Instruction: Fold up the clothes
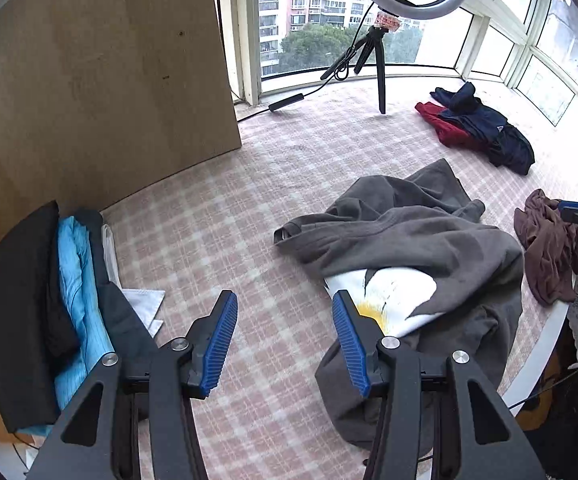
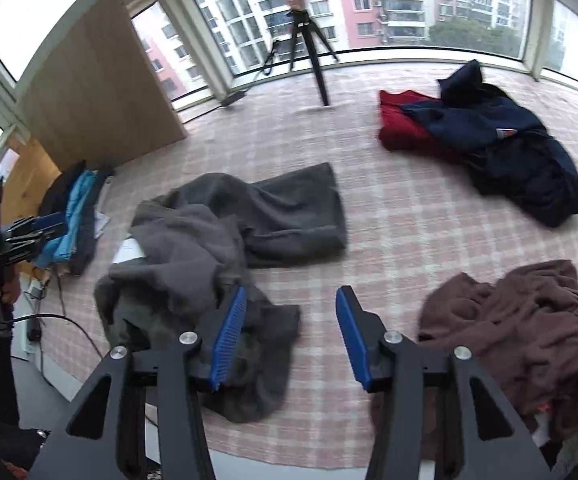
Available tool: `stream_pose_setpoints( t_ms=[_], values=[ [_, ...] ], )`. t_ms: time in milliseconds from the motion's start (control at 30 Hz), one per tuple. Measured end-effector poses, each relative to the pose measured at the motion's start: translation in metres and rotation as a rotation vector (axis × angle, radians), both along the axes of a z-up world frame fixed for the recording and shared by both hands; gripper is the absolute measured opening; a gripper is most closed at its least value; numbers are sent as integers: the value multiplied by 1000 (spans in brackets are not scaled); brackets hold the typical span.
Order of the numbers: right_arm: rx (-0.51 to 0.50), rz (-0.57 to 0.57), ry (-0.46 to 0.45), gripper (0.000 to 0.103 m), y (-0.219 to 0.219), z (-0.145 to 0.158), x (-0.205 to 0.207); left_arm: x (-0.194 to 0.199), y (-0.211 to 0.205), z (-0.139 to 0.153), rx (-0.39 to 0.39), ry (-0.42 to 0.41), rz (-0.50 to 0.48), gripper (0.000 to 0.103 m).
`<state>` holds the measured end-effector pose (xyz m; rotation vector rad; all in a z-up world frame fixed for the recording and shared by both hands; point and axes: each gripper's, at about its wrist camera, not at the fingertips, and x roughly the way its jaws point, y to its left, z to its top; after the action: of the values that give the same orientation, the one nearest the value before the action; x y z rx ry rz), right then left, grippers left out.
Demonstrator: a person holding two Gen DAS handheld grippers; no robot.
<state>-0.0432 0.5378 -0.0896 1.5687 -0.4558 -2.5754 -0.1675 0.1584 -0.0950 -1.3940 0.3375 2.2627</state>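
Grey sweatshirt [image 1: 409,236] crumpled, white print half-hidden, left gripper [image 1: 285,344] spread, right gripper [image 2: 291,336] spread, both empty

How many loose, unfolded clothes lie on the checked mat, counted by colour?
Grey: 1, the sweatshirt with a white print
Brown: 1, the garment
Red: 1, the garment
Navy: at least 1, the jacket; this heap may hide more
Total: 4 seen. The folded stack at the left is not counted.
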Motion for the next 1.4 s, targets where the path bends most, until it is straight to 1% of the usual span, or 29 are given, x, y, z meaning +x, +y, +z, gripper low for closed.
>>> stream_pose_setpoints(
  t_ms=[67,100,200,233,267,300,333,400,500,633,667,733,767,833,933,1000,1100,1133,1200,1300,1400],
  values=[
    [14,65,-6,49,-31,-16,-37,-5,0,-1,-5,-5,10,48],
    [18,86,-27,49,-42,-28,-55,-6,-3,-2,-8,-8,19,48],
    [-41,140,-142,49,-62,-68,-102,-5,-19,-8,-22,-22,55,49],
    [-54,163,-175,49,-68,-78,-108,-5,-25,-10,-25,-28,68,51],
    [-37,184,-190,47,-74,-85,-109,-5,-32,-13,-27,-34,81,52],
    [-20,204,-206,22,-81,-91,-109,-6,-37,-15,-29,-41,93,52],
    [-11,224,-209,6,-84,-94,-106,-6,-43,-18,-31,-48,106,52],
    [-11,258,-183,4,-85,-86,-90,-9,-49,-22,-34,-56,113,52],
    [41,220,-148,4,-52,-55,-52,-17,-43,-25,-43,-55,82,52],
    [127,151,-113,4,-2,-13,1,-34,-6,-30,-45,-61,-36,52],
    [154,121,-118,4,12,-9,12,-39,8,-33,-45,-69,-77,52],
    [224,26,-167,4,43,-16,30,-46,42,-41,-54,-82,-171,52],
    [237,-23,-192,4,58,-21,39,-49,61,-44,-62,-86,-225,52],
    [200,-87,-228,4,80,-39,52,-51,101,-51,-80,-82,-342,52],
    [181,-104,-247,5,87,-62,63,-51,154,-58,-122,-66,-501,52],
    [165,-111,-241,5,86,-68,68,-46,183,-60,-172,-28,-597,52],
    [142,-126,-224,8,87,-69,72,-38,218,-63,-261,45,-754,59],
    [132,-132,-214,8,90,-68,73,-37,227,-65,-285,71,-790,62],
    [110,-153,-208,12,94,-70,74,-39,242,-69,-327,101,-839,63],
    [77,-185,-213,15,98,-74,72,-43,261,-77,-327,70,-887,63],
    [68,-186,-214,15,101,-77,73,-40,277,-89,-323,42,-917,64]
  ],
)
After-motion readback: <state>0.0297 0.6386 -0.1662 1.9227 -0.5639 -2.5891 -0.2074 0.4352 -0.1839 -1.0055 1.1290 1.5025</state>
